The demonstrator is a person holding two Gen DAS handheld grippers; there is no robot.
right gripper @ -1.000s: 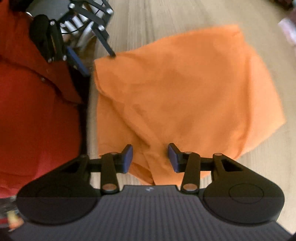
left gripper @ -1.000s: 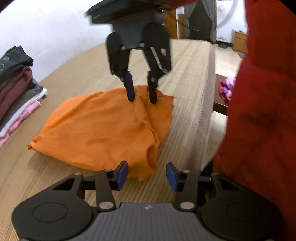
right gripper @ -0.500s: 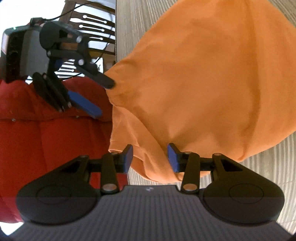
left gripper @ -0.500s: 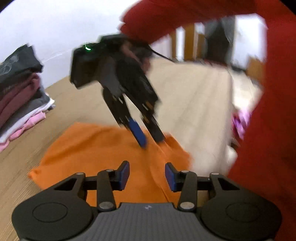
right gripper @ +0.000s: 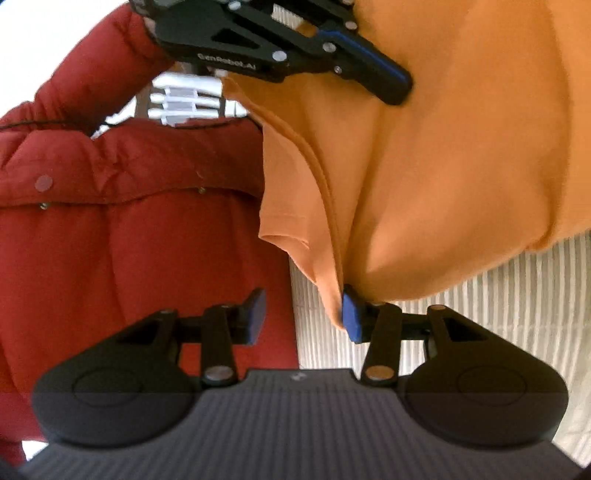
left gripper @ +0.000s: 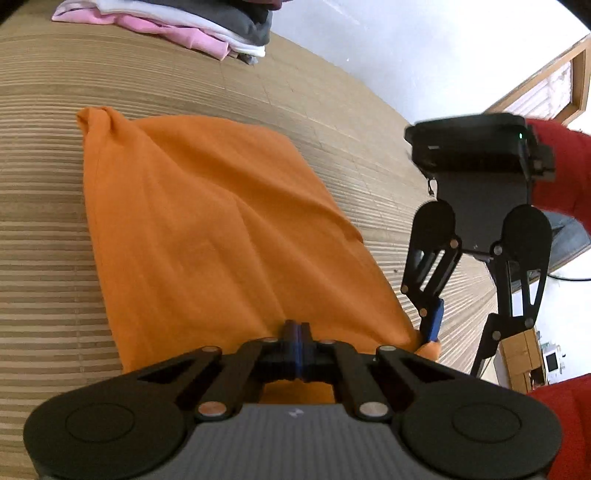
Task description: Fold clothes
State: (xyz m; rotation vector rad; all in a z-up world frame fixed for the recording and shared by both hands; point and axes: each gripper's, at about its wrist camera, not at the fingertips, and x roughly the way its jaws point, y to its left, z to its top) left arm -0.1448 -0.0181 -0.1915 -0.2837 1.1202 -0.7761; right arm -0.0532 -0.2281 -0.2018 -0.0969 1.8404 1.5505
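An orange garment (left gripper: 207, 229) lies loosely folded on a striped woven mat (left gripper: 44, 221). My left gripper (left gripper: 297, 332) is shut on the garment's near edge, with cloth bunched under its fingers. The right wrist view shows that same left gripper (right gripper: 397, 86) pinching the orange garment (right gripper: 461, 166) from above. My right gripper (right gripper: 303, 314) is at the garment's hanging corner with its jaws opening. The hem lies against the right pad (right gripper: 351, 314) and the pads do not press on it. In the left wrist view the right gripper (left gripper: 458, 343) is at the cloth's near right corner.
A stack of folded clothes (left gripper: 207, 29) in pink, white and grey sits at the far end of the mat. A person's red padded jacket (right gripper: 129, 221) fills the left of the right wrist view, close to the mat's edge (right gripper: 480, 314).
My left gripper has rolled, dropped to the garment's near edge and shut on it. The right gripper has come down to the garment's corner, still open.
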